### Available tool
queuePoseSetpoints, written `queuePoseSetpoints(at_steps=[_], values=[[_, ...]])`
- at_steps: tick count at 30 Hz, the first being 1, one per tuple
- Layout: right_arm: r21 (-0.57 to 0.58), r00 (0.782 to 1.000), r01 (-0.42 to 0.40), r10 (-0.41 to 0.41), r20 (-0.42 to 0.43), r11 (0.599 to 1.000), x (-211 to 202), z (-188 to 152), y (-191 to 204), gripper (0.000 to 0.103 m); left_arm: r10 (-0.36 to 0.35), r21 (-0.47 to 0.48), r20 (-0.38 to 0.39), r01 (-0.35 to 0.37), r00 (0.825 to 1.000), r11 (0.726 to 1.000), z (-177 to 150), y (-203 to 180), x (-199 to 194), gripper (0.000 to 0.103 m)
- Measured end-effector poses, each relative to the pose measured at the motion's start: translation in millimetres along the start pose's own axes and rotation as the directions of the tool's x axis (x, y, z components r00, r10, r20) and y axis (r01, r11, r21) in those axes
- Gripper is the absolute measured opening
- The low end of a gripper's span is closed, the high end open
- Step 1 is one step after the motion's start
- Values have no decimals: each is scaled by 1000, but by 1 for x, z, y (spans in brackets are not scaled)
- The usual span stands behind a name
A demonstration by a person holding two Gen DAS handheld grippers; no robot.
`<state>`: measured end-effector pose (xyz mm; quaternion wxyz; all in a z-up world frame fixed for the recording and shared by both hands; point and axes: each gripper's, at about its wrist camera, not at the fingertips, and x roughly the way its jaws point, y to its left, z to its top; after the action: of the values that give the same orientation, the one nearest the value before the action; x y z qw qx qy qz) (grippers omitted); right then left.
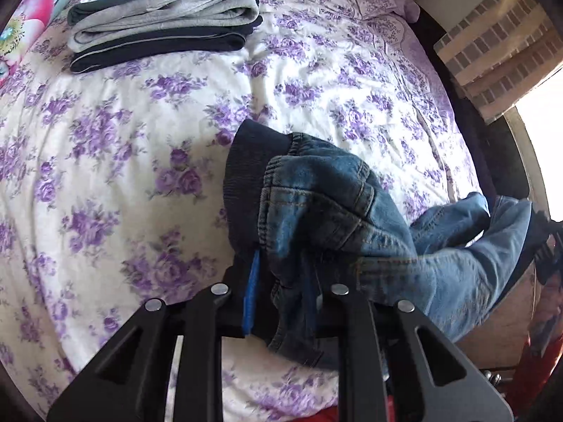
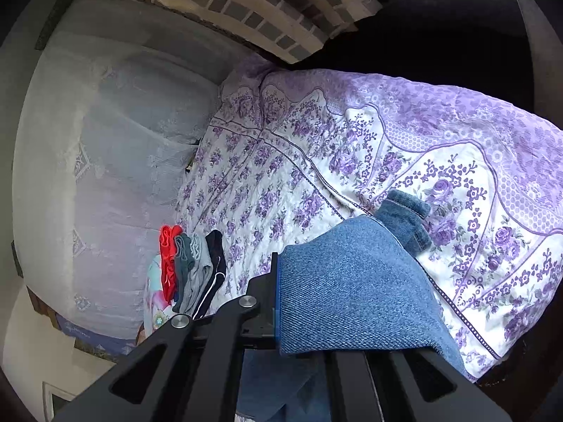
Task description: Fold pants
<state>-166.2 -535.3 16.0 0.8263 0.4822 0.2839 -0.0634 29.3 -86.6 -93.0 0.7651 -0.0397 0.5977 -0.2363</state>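
A pair of blue jeans [image 1: 316, 204] hangs between two handheld grippers above a bed [image 1: 123, 140] spread with a purple-flowered quilt. The left gripper [image 1: 281, 302] pinches the waistband end, its fingers pressed onto the dark elastic band and bunched denim. The right gripper [image 2: 309, 302] has its fingers closed on denim at the leg end, with one hem [image 2: 404, 211] drooping just past them toward the quilt.

From the left wrist view, the jeans run rightward and away from the waistband, sagging in the middle, to the other gripper at the frame's right edge. So the garment's long axis lies gripper to gripper, roughly along the near side of the bed (the exact angle is hard to read through the fisheye). The jeans appear to be held aloft; whether any part touches the quilt cannot be told.

A stack [image 1: 162, 17] of folded clothes, grey and navy with red and blue beyond, sits well apart at the far side of the bed, beside a bright printed pillow [image 1: 31, 21].

The next move likely calls for both hands to carry the jeans forward over the open quilt and lay them out flat, or to bring leg end to waistband; neither fold looks begun.
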Motion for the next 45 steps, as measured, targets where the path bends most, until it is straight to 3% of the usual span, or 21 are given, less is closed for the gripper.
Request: queuePoseSetpoints(at_steps=[1,2,4,5,7,9,11,15,18,21,22,25,29,34,38,41,42,43,44,45], values=[[-7,1000,3,-2,14,1000,-2,4,3,3,-15,-19,-26,15,1000,1000,-4,8,-4,44],[-12,1000,8,-7,30,1000,-5,7,4,3,-26,-42,-37,24,999,999,-8,16,-7,70],[-7,996,17,-17,84,1000,-12,21,3,3,-35,-118,-2,35,999,992,-20,38,-24,92],[0,994,20,-20,111,1000,-15,29,0,3,-46,-139,-4,45,999,989,-28,47,-28,92],[27,987,38,-42,154,999,-18,44,-6,3,-111,-178,-45,101,993,979,-32,55,-20,92],[54,986,51,-59,159,997,-17,56,-14,3,-138,-227,-76,117,988,967,-36,57,-4,92],[62,987,69,-77,144,996,-13,61,-20,3,-167,-219,-103,141,981,966,-39,45,13,90],[44,989,94,-98,107,995,-1,63,-26,3,-201,-144,-71,189,977,971,-29,2,28,86],[44,992,86,-90,89,995,1,66,-29,3,-251,-169,-59,238,966,957,-13,-21,38,86],[31,994,73,-75,75,997,-3,66,-30,3,-169,-196,-101,147,980,970,0,-34,65,87],[27,995,66,-67,73,997,-5,66,-31,3,-175,-214,-119,146,977,966,0,-33,73,85],[4,996,61,-61,71,998,-11,61,-32,3,-228,-299,-125,182,966,937,0,-21,78,71],[-32,997,53,-51,64,998,-18,55,-29,3,-233,-280,-68,206,970,938,5,-19,51,39],[-33,998,19,-17,52,999,-17,50,-21,3,-185,-235,97,203,978,951,16,-17,-15,25],[-40,996,-85,85,-8,996,-4,40,1,4,-172,-289,249,242,953,926,21,22,-79,19],[-86,979,-173,162,-122,981,26,23,43,4,-134,-359,335,258,933,897,25,62,-129,16],[-118,973,-192,174,-151,974,35,16,61,4,-75,-380,378,229,923,896,22,74,-154,3],[-150,964,-225,198,-179,963,41,9,79,4,14,-390,440,177,898,904,14,84,-185,0],[-172,949,-272,234,-211,947,46,1,96,4,98,-398,501,128,860,908,3,94,-216,0],[-188,934,-312,264,-241,931,51,-7,112,4,170,-415,571,104,803,904,-15,109,-257,0]])
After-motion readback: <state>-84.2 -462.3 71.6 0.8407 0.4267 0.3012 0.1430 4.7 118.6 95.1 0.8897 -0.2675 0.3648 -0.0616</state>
